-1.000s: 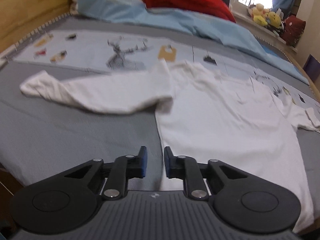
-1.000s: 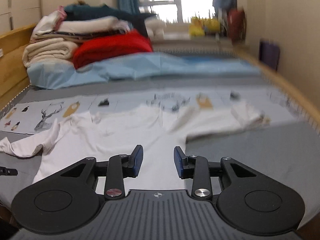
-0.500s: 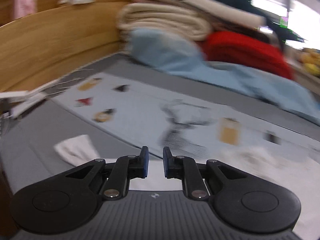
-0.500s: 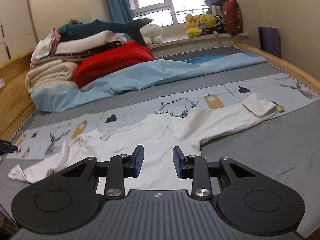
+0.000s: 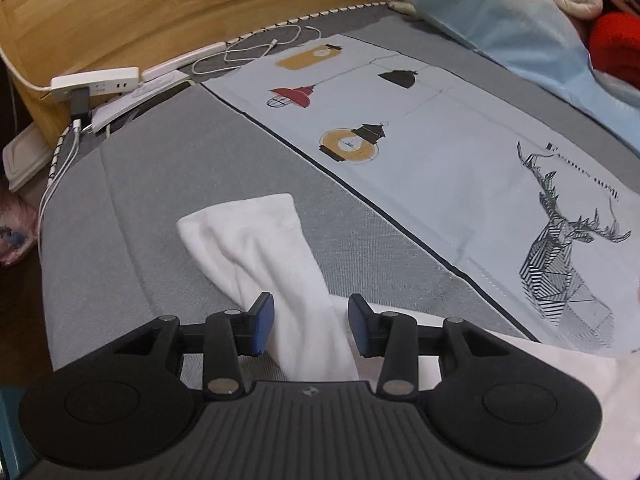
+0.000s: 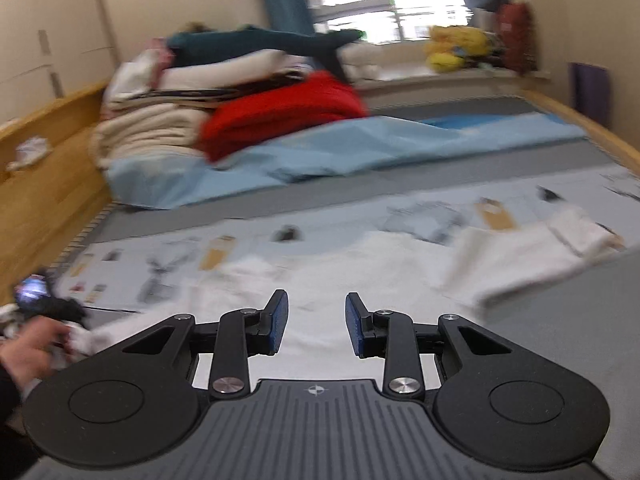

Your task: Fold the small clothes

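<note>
A small white long-sleeved shirt lies spread on the grey bed. In the left wrist view its left sleeve (image 5: 260, 248) runs from the cuff toward me and passes between the fingers of my left gripper (image 5: 310, 322), which is open around it and not closed on it. In the right wrist view the shirt body (image 6: 360, 264) lies flat ahead, its right sleeve (image 6: 532, 248) stretched to the right. My right gripper (image 6: 316, 322) is open and empty above the shirt's lower part. The left hand and gripper (image 6: 44, 312) show at the far left.
A printed light-blue sheet (image 5: 460, 128) lies across the grey mattress (image 5: 160, 184). A power strip and cables (image 5: 100, 84) sit by the wooden headboard (image 5: 160, 8). Stacked blankets and a red one (image 6: 280, 116) are piled behind a light-blue duvet (image 6: 360, 148).
My left gripper swung left to the sleeve's cuff end and opened wider around the sleeve. My right gripper stayed open and shifted slightly over the shirt; its view is blurred.
</note>
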Motion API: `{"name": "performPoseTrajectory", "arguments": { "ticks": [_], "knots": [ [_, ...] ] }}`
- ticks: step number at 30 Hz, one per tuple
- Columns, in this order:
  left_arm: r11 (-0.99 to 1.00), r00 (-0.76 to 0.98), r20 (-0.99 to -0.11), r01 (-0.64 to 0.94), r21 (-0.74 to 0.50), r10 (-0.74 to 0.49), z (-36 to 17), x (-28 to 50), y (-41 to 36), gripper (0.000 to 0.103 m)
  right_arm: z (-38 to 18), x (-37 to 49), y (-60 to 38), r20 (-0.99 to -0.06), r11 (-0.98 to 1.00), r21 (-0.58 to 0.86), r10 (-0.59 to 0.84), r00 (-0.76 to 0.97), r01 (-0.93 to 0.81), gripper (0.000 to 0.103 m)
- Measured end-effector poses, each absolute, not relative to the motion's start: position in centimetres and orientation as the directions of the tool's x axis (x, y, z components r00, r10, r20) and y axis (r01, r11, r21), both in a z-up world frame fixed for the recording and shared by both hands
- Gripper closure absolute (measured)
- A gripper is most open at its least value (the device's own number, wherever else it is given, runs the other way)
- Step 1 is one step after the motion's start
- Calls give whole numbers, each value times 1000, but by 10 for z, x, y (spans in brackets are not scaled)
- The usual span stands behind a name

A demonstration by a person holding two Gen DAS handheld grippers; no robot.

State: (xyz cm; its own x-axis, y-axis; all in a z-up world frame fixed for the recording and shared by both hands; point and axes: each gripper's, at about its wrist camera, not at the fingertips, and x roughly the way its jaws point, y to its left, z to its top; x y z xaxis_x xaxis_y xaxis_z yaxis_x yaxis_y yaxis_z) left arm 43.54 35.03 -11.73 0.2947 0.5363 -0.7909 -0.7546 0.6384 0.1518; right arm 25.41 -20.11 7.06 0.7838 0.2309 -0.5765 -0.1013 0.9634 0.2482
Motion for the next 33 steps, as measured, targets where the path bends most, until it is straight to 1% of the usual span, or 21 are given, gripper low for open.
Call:
{"name": "performPoseTrajectory", "arguments": {
  "ticks": [2,5,7,9,10,11,12,13,16,17,19,21,23,25,27,30,31,33],
  "knots": [
    [643,290,-782,-745,177,552,-122,438,354,58,93,267,-172,-534,938,306,309,787,-161,70],
    [647,287,-782,-739,187,554,-129,440,361,58,134,287,-132,-437,882,390,431,790,-265,70],
    [653,285,-787,-734,188,547,-136,444,368,58,154,298,-111,-383,854,399,487,785,-335,70],
    [663,285,-793,-724,190,538,-143,447,374,58,162,308,-95,-363,841,377,520,774,-388,70],
    [669,283,-798,-718,192,532,-146,448,376,67,161,312,-92,-369,842,356,525,767,-405,70],
    [675,280,-803,-712,194,526,-149,449,379,77,155,317,-89,-390,853,326,514,764,-407,70],
    [678,275,-807,-708,197,522,-151,450,381,92,147,322,-88,-423,868,300,492,761,-395,70],
    [676,272,-805,-708,204,528,-151,449,382,95,135,330,-89,-477,890,267,456,751,-371,70],
    [666,278,-789,-716,210,548,-143,450,380,97,92,350,-100,-609,932,180,358,708,-316,70],
    [666,292,-779,-717,206,556,-136,451,376,97,72,360,-106,-672,948,132,301,677,-290,70],
    [681,347,-753,-710,178,559,-117,454,365,97,30,373,-123,-753,966,69,215,622,-250,70],
    [713,434,-712,-689,133,553,-90,458,345,97,-6,386,-137,-804,977,36,154,575,-211,70],
    [769,548,-654,-633,82,521,-58,461,314,98,-40,393,-154,-837,988,32,110,536,-152,70],
    [836,665,-582,-547,47,468,-26,463,272,98,-65,392,-170,-849,994,58,98,519,-93,70],
    [906,774,-521,-422,1,361,1,464,221,98,-81,400,-183,-883,997,79,75,462,-11,70],
    [980,886,-432,-197,-27,166,30,459,126,98,-78,415,-192,-851,974,223,178,494,32,70],
    [993,905,-418,-110,-51,79,36,456,93,98,-72,418,-197,-831,967,253,200,518,32,70],
    [991,898,-429,45,-123,-94,36,449,36,97,-63,420,-213,-799,954,294,216,561,52,70]
  ]
}}
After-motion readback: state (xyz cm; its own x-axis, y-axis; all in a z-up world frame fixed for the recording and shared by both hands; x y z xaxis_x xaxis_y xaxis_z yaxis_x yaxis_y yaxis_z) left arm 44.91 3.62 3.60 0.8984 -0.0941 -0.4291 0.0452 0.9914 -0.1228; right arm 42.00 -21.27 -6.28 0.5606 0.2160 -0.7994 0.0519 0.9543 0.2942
